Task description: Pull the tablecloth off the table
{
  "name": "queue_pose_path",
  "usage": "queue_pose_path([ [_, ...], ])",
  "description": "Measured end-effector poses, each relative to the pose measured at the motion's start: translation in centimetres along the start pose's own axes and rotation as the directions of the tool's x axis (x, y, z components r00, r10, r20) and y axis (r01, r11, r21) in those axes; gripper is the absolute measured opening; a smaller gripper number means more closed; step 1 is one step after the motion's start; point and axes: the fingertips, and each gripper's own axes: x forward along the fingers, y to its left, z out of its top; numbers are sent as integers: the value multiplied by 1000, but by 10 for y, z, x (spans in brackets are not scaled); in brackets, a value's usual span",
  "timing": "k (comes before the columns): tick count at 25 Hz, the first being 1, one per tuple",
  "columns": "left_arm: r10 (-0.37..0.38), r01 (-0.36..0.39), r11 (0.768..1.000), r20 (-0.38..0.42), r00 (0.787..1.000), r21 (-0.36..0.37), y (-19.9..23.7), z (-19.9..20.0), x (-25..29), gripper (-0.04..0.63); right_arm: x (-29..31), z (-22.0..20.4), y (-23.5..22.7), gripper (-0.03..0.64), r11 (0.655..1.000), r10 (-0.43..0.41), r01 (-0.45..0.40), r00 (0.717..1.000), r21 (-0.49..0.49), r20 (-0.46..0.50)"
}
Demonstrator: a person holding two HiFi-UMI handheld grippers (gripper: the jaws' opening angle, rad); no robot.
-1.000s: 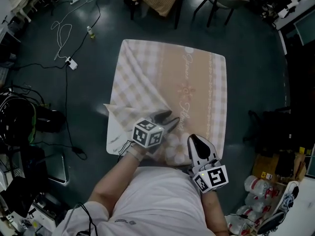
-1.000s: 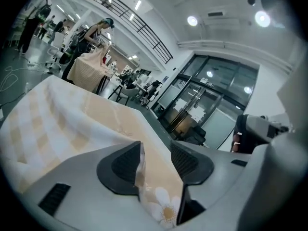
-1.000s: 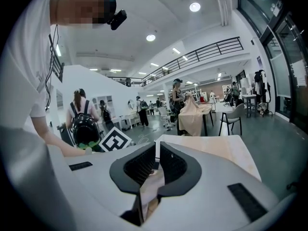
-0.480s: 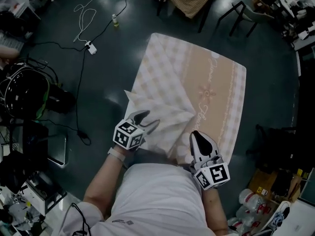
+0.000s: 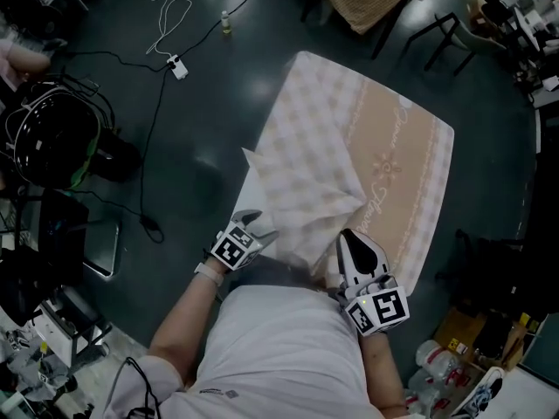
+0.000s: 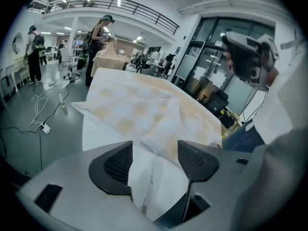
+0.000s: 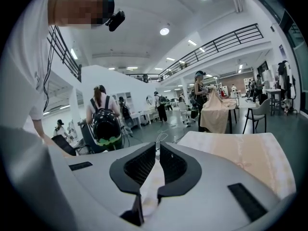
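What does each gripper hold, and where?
Right gripper pinches the tablecloth at its near edge. Left gripper holds nothing: jaws just opened, cloth loose between them.

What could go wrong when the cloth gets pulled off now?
The left gripper has just been opening its jaws, with the tablecloth loose between them. Only the right gripper pinches it, so the pull may go crooked or slip. The cloth might also land on the floor cables.
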Motion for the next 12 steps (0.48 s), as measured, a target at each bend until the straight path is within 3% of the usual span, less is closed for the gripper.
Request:
queue_pose_path([
  [12, -47, 69, 978, -115, 992, 199, -10, -6, 49, 273, -22, -2, -8, 34, 993, -118, 118, 993, -15, -9],
])
